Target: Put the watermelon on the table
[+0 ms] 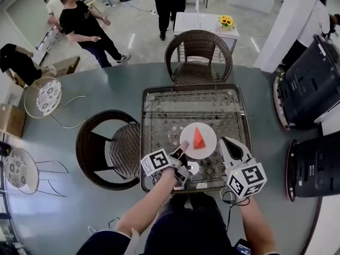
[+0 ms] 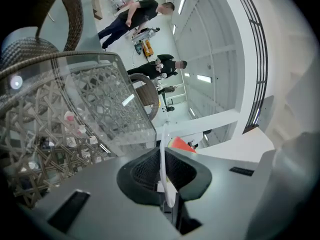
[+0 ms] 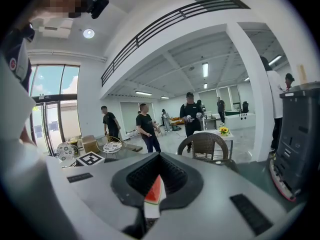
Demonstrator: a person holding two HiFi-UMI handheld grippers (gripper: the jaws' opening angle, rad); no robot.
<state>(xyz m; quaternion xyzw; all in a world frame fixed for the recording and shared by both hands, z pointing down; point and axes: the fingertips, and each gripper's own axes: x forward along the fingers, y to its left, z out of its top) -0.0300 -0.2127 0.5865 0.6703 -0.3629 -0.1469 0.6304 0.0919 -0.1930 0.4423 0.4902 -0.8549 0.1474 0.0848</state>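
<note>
A white plate (image 1: 208,134) carries a red watermelon wedge (image 1: 198,138) over the glass-topped wicker table (image 1: 164,110); I cannot tell whether the plate touches the glass. My left gripper (image 1: 180,152) is shut on the plate's near-left rim. In the left gripper view that rim (image 2: 163,154) runs edge-on between the jaws, with the wedge (image 2: 181,144) behind it. My right gripper (image 1: 226,142) hangs just right of the plate. In the right gripper view a thin red slice with white rind (image 3: 155,189) stands between its shut jaws (image 3: 157,184); the head view hides that piece.
A wicker chair (image 1: 197,52) stands at the table's far side and another (image 1: 109,147) at its left. Two black machines (image 1: 311,84) stand to the right. Several people (image 1: 85,25) stand on the floor beyond, near a small white table with yellow flowers (image 1: 226,21).
</note>
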